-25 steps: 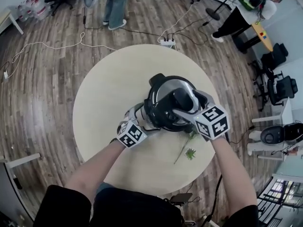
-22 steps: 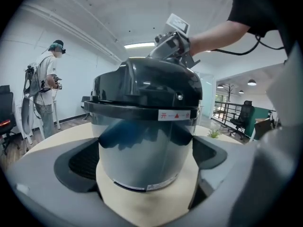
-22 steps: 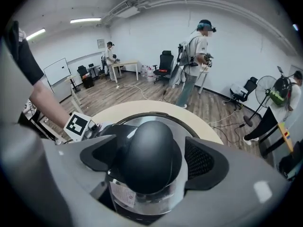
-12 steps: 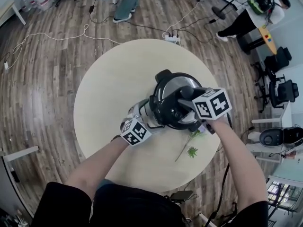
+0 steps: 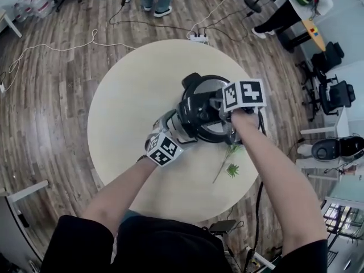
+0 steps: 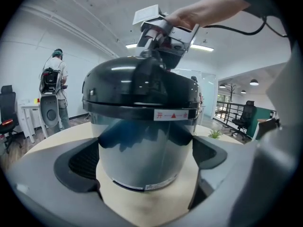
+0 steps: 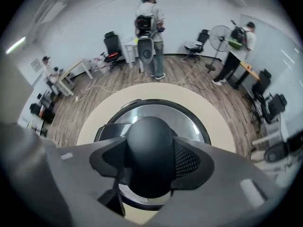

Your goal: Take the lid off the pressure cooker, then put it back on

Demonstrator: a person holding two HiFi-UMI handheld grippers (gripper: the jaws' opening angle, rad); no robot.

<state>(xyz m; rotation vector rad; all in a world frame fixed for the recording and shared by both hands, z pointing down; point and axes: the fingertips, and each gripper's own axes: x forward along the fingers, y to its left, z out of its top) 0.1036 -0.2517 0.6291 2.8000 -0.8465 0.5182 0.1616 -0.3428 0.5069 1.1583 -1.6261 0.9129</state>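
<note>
Left gripper [image 6: 144, 157]: jaws spread wide, with the pressure cooker [image 6: 142, 145] body between them. In the left gripper view both pads [image 6: 80, 162] meet the steel wall, one on each side, low on the body, so the gripper has hold of the cooker.

Right gripper [image 7: 150, 157]: jaws closed from both sides onto the black knob [image 7: 150, 141] at the centre of the lid [image 7: 189, 122]. The ribbed pads press against the knob's flanks. This gripper comes down from above, with its marker cube [image 5: 244, 94] facing up.

Pressure cooker position: upright on the round pale table [image 5: 131, 107], right of the table's centre in the head view. The lid sits on the body. Its black rim band runs level round the top of the steel wall and carries a small white label with red print facing the left gripper.

Left gripper approach: from the person's side of the cooker, low over the tabletop, marker cube [image 5: 164, 151] behind the jaws.

Other items:
- A green plant sprig [image 5: 230, 183] lies on the table near the cooker, on the person's side, apart from it.
- A white power strip [image 5: 198, 38] lies on the wood floor just beyond the table's far edge.
- A person [image 7: 150, 13] stands in the room beyond the table
</note>
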